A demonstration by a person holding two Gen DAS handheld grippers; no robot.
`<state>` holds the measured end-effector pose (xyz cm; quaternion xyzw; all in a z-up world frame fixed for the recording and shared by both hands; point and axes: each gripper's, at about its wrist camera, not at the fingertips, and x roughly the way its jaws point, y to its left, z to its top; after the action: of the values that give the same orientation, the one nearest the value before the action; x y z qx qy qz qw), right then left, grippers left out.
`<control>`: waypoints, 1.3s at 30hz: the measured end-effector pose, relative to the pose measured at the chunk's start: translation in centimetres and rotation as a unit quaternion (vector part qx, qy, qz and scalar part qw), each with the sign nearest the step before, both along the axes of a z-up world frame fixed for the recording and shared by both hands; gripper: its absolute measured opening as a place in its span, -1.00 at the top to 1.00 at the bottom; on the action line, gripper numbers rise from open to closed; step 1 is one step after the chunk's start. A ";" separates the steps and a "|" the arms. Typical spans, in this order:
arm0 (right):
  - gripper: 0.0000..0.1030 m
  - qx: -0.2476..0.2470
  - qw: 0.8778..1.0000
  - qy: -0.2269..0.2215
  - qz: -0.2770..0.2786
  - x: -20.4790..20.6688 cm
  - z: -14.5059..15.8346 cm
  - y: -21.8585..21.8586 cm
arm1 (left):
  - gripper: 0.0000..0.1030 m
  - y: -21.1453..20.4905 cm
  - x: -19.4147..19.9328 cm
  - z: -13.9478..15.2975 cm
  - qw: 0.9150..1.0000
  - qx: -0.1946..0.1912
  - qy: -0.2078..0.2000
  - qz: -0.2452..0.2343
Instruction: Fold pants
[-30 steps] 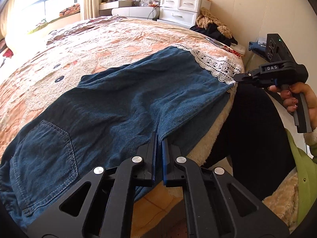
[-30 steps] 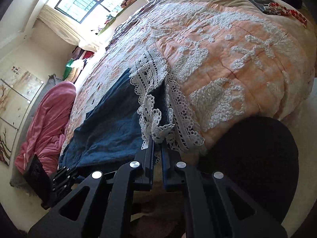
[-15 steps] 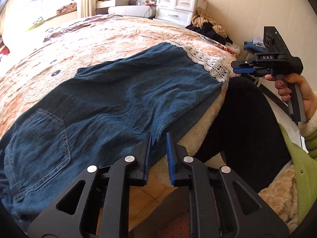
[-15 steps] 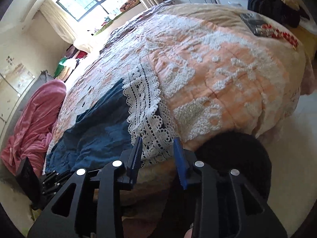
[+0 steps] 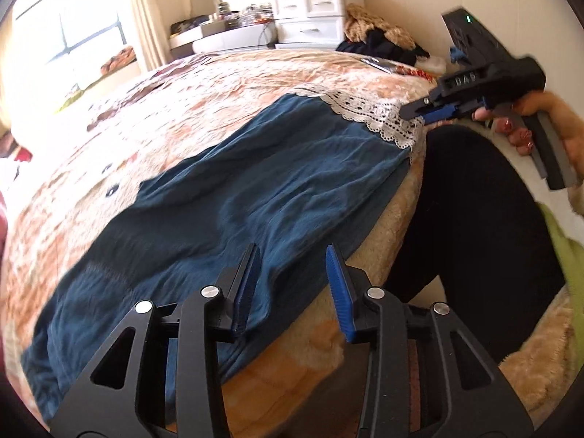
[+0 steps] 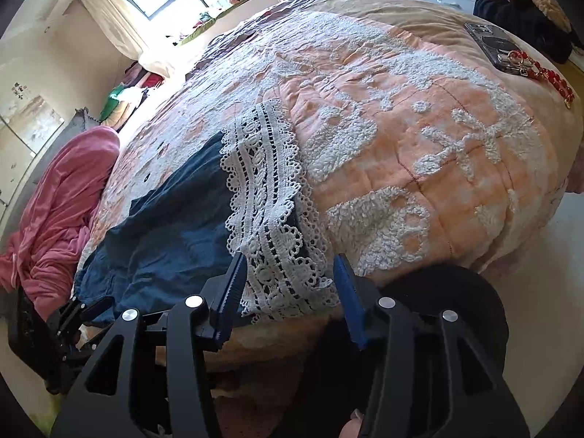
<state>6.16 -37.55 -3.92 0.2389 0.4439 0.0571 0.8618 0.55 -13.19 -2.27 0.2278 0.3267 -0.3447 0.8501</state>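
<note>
Dark blue denim pants with white lace hem point(image 5: 226, 197) — lying flat across the frame's centre on the peach quilted bedspread point(image 6: 419, 127). Left gripper point(image 5: 292, 284), right gripper point(image 6: 288, 284) — jaws opening, pads clear of cloth, holding nothing.

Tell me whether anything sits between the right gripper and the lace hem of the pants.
Nothing visible does. The right gripper has its jaws opening just before the lace hem of the pants. The phone lies far off on the bedspread.

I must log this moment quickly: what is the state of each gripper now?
Left gripper: jaws opening, nothing gripped; the pants lie free.
Right gripper: jaws opening, lace hem between them, not pinched.
</note>
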 end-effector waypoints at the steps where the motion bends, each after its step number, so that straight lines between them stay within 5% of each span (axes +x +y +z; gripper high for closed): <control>1: 0.28 -0.006 1.000 0.001 0.008 0.2 0.0 0.2 | 0.59 -0.6 0.2 -0.4 1.000 0.010 0.000 -0.005; 2: 0.59 -0.017 1.000 0.002 0.016 0.3 -0.1 0.5 | 0.72 -1.1 0.3 -0.8 1.000 0.017 0.003 -0.011; 3: 0.61 -0.024 0.999 0.003 0.028 0.5 -0.2 0.7 | 0.91 -1.6 0.5 -1.2 1.000 0.024 0.005 -0.014; 5: 0.68 -0.033 0.999 -0.001 0.039 0.4 -0.2 1.0 | 0.98 -1.8 0.2 -1.3 1.000 0.024 0.009 -0.018; 11: 0.65 -0.055 0.998 0.009 0.039 0.2 -0.7 0.6 | 1.00 -0.3 -0.4 -1.5 0.999 0.013 0.031 -0.024; 14: 0.46 -0.061 0.997 0.031 0.034 0.6 -1.9 0.7 | 0.99 0.1 0.4 -2.6 0.998 0.010 0.053 -0.015; 17: 0.20 -0.059 0.997 0.027 0.031 0.1 -1.5 0.5 | 0.85 0.6 0.3 -2.1 0.997 -0.015 0.068 -0.025; 20: 0.16 -0.051 0.999 0.002 0.010 -0.7 0.1 -0.5 | 0.67 1.6 0.1 -0.9 0.996 -0.047 0.070 -0.026; 26: -0.15 -0.083 0.993 -0.067 0.059 1.2 4.5 2.0 | 0.10 5.2 3.4 3.6 0.990 -0.122 0.060 0.042; 29: -0.18 -0.092 0.991 -0.069 0.069 3.7 4.7 3.0 | -0.01 6.1 7.3 5.3 0.990 -0.100 0.042 0.087; 35: -0.24 -0.089 0.991 -0.061 0.078 9.8 4.3 2.6 | -0.09 5.1 15.7 4.5 0.988 -0.021 0.099 0.121; 39: -0.24 -0.082 0.993 -0.041 0.071 13.8 3.0 1.3 | -0.09 5.3 19.7 1.5 0.975 -0.014 0.178 0.134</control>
<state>19.96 -36.25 -0.88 0.1327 0.4268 0.0913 0.8899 20.21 -7.87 -0.75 0.1048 0.4956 -0.2673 0.8197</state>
